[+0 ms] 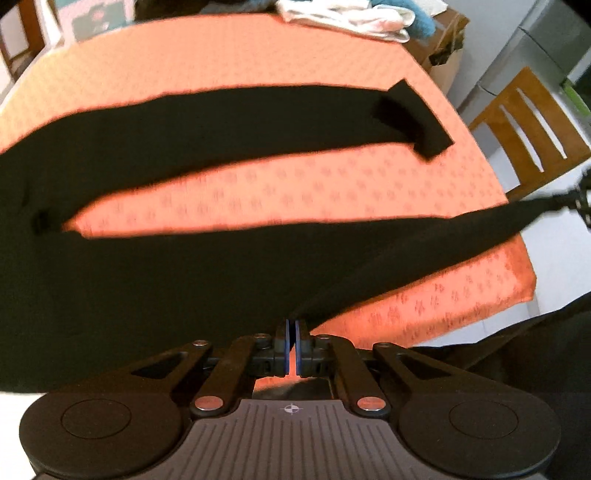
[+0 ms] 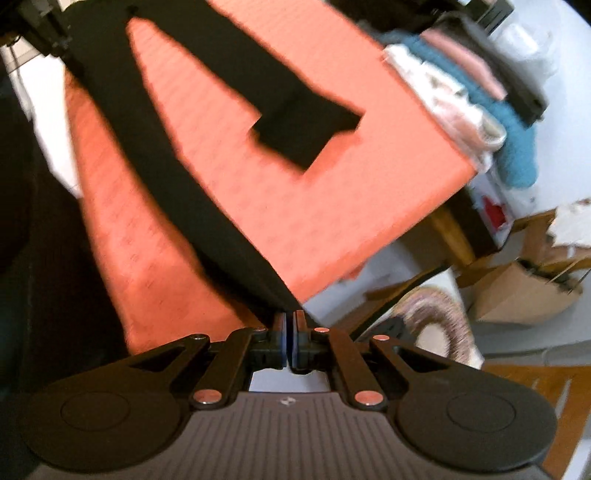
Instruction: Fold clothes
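A pair of black trousers (image 1: 207, 125) is spread over the table with the orange patterned cloth (image 1: 258, 192). One leg lies flat on the cloth, its cuff (image 1: 413, 118) at the right. The other leg is lifted and stretched taut between both grippers. My left gripper (image 1: 294, 325) is shut on the black fabric near the waist, at the table's near edge. My right gripper (image 2: 290, 317) is shut on the end of the lifted leg (image 2: 177, 166), beyond the table's corner. The right gripper also shows in the left wrist view (image 1: 580, 195); the left gripper shows in the right wrist view (image 2: 40, 33).
A pile of folded laundry, white, pink and blue (image 1: 354, 18), sits at the table's far corner (image 2: 476, 92). A wooden chair (image 1: 524, 129) stands at the right end. Cardboard boxes (image 2: 524, 291) and a round rug (image 2: 439, 325) are on the floor.
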Tool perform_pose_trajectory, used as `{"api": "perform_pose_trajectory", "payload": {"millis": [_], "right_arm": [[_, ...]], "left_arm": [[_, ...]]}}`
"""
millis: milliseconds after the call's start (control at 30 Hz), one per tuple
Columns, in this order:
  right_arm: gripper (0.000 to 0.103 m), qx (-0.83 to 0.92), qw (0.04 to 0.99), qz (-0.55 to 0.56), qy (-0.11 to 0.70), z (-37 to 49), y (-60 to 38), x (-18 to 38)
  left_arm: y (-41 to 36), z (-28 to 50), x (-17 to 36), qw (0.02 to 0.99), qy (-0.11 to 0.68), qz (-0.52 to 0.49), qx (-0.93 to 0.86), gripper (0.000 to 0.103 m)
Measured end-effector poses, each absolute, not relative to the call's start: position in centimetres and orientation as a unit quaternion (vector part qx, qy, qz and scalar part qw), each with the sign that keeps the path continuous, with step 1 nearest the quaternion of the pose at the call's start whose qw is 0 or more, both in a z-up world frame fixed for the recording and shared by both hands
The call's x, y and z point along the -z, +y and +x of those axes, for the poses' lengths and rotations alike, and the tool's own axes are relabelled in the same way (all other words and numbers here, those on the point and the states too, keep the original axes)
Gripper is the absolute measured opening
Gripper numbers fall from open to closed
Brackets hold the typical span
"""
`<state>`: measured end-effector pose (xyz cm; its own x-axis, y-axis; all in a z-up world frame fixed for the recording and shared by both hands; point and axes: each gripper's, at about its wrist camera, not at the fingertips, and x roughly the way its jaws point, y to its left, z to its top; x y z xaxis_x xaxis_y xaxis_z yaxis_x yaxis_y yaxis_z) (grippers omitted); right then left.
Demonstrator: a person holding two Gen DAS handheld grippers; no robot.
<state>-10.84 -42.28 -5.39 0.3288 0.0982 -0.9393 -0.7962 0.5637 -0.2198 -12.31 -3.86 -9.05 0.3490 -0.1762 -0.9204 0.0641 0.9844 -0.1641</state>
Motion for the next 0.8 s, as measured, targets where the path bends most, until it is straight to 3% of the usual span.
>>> {"api": "perform_pose_trajectory", "payload": {"millis": [333,433,567,600,800], "right_arm": [[0.006,-0.317,0.705,-0.327,0.544,-15.8,-42.6,9.1],[0.009,-0.308,0.716,-0.303,0.548,-14.9,-43.0,7.6],[0.019,-0.292,0.746,-0.261,0.539,-12.7,-42.7,4.9],[0.026,-0.287,0.755,-0.25,0.535,-12.0,-42.5,4.2],[0.037,-0.285,0.795,-0.179,0.505,-7.5,-39.6,2.2]], "left_arm": [[-4.7,-15.3,11.4,0.798,0.594,-0.085,0.056,0.009],[-4.2,-15.3,10.8,0.801,0.588,-0.099,0.048,0.017],[-3.0,-14.8,9.3,0.811,0.571,-0.118,0.037,0.039],[-2.8,-14.6,8.9,0.814,0.567,-0.122,0.034,0.048],[-0.8,-13.8,7.6,0.824,0.549,-0.143,-0.003,0.059]]}}
